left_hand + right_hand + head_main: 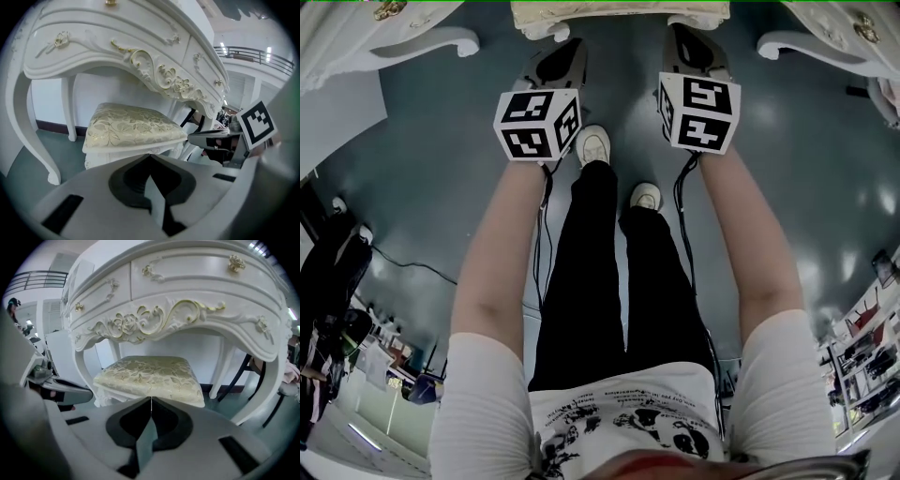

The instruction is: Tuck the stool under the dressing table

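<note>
The stool [133,126] has a cream-and-gold patterned cushion and white carved legs. It stands in the knee space of the white dressing table [140,51], beneath the gilded carving. In the right gripper view the stool [150,376] sits under the table's drawers [187,291]. The head view shows only the stool's front edge [619,17], between the table's curved legs [427,42]. My left gripper [565,52] and right gripper [684,42] hover just in front of that edge. Both are shut with nothing between the jaws. I cannot tell whether they touch the stool.
The person's black trousers and white shoes [593,145] are on the grey-blue floor between the arms. A cable [403,262] trails at the left. Cluttered shelving [862,347] fills the lower corners. A black chair leg [243,371] stands to the table's right.
</note>
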